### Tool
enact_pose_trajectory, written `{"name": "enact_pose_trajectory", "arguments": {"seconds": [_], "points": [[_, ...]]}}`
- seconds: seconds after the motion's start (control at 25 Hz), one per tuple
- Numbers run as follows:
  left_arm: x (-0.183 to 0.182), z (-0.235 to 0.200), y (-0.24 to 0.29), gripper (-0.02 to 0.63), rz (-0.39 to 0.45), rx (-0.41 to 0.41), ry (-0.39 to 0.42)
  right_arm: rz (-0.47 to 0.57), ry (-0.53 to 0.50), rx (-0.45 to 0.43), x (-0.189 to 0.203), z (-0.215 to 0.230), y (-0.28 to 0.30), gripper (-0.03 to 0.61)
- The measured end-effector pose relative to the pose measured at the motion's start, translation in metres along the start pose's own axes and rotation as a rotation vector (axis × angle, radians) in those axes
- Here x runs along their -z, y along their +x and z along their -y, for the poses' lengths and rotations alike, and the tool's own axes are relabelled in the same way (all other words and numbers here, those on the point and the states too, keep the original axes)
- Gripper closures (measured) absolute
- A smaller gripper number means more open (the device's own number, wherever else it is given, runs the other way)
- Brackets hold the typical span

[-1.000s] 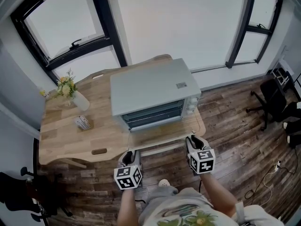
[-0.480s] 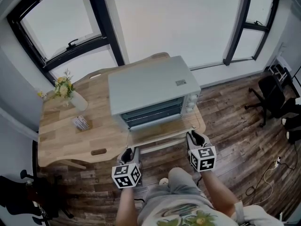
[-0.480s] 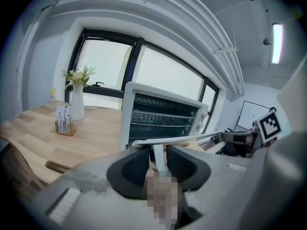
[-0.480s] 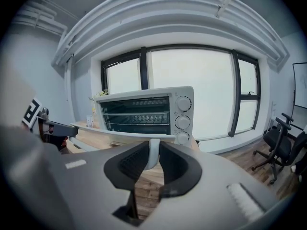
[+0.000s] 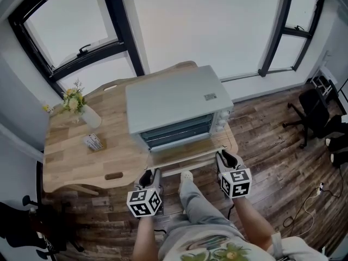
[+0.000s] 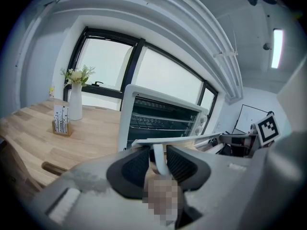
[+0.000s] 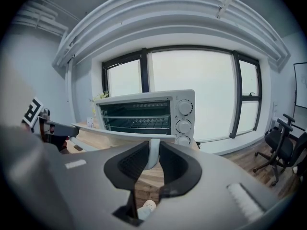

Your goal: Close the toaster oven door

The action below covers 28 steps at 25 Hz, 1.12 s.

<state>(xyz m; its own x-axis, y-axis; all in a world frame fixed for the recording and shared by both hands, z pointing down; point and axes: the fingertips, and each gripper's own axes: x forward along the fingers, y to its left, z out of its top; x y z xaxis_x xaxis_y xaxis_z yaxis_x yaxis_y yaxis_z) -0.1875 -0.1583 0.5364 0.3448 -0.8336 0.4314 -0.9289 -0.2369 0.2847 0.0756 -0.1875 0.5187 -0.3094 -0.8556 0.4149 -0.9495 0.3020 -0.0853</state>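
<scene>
Bright room with a dark wood-plank floor [image 5: 272, 145] and tall black-framed windows [image 5: 70, 37]. By the windows, a light wooden table [image 5: 76, 162]. On its right half, a pale grey box-shaped toaster oven [image 5: 174, 99], front toward the person, wire racks in plain sight inside. Well off to the right, a black office chair [image 5: 315, 110]. Toaster oven door [image 5: 185, 155] dropped fully open, lying flat out over the table's near edge. Along its front edge, a white bar handle [image 5: 187, 168] on two short posts. Left gripper [image 5: 151, 174] at the handle's left post, dark ribbed pads pinching it from both sides. Right gripper [image 5: 225, 157] clamped likewise on the right post, with three white knobs [image 7: 183, 124] up to the right in its own view. At the table's far left, a white vase of yellow flowers [image 5: 81, 110], and near it a small wooden card holder [image 5: 95, 142]. Between the grippers, lower down, a pale shoe [image 5: 186, 175].
</scene>
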Motion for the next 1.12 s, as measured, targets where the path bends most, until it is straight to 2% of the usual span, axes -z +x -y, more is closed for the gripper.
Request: {"name": "enact_pose_trajectory", "arguments": {"seconds": [0.72,1.12], "points": [[-0.020,-0.002,0.005,0.489,0.014,0.042,-0.051,0.041,-0.012,-0.003,-0.022,0.000,0.006,0.503],[-0.030,-0.005,0.010,0.489,-0.008,0.038,-0.092,0.059,-0.014,-0.006,-0.034,0.000,0.011,0.503]]}}
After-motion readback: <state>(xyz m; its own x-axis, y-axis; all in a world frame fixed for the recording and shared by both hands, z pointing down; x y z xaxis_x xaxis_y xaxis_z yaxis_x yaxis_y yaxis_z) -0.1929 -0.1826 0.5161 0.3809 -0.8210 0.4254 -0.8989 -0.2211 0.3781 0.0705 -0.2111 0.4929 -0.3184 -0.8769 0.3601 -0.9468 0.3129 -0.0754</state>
